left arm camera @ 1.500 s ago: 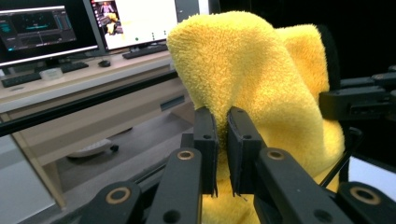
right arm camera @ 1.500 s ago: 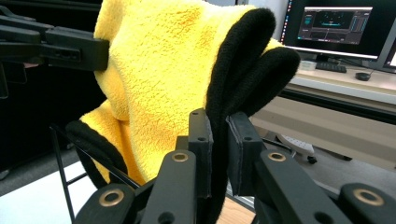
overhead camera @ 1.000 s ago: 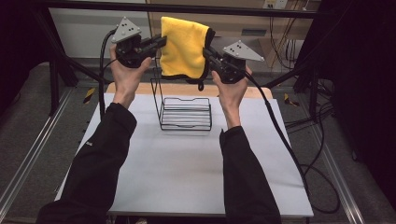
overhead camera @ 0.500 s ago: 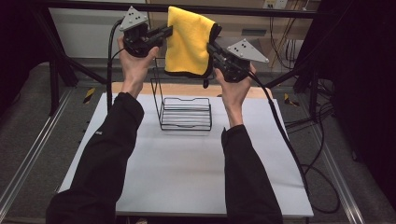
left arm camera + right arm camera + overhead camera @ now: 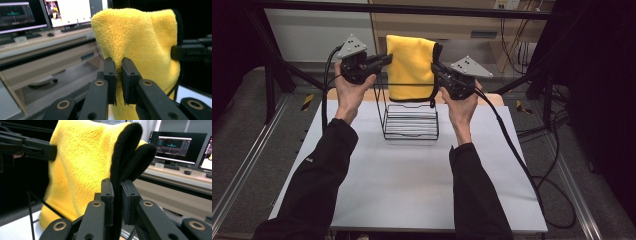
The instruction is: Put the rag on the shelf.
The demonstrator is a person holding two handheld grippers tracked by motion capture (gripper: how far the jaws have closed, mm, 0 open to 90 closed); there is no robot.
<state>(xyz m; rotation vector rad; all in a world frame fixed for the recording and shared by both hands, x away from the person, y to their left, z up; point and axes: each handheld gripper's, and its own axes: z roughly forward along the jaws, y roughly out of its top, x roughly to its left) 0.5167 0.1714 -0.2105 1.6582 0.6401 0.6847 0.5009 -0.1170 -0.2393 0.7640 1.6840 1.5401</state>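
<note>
A folded yellow towel [image 5: 411, 65] with a black edge hangs stretched between my two grippers, just above a black wire rack [image 5: 410, 121] on the white table [image 5: 412, 185]. My left gripper [image 5: 387, 59] is shut on the towel's left upper edge; in the left gripper view its jaws [image 5: 119, 63] pinch the yellow towel [image 5: 140, 37]. My right gripper [image 5: 435, 67] is shut on the right upper edge, where its jaws [image 5: 117, 186] clamp the black border of the towel [image 5: 82, 157]. The towel's lower hem hangs behind the rack's top wire.
The rack stands at the table's far middle. Cables [image 5: 517, 150] trail off the right side. Dark frame bars [image 5: 277, 65] cross behind the hands. A desk with monitors [image 5: 22, 13] and a keyboard lies beyond the table.
Both hands have come down with the towel, the left one more, so the towel hangs lower and closer to the rack. Both grips are unchanged.
</note>
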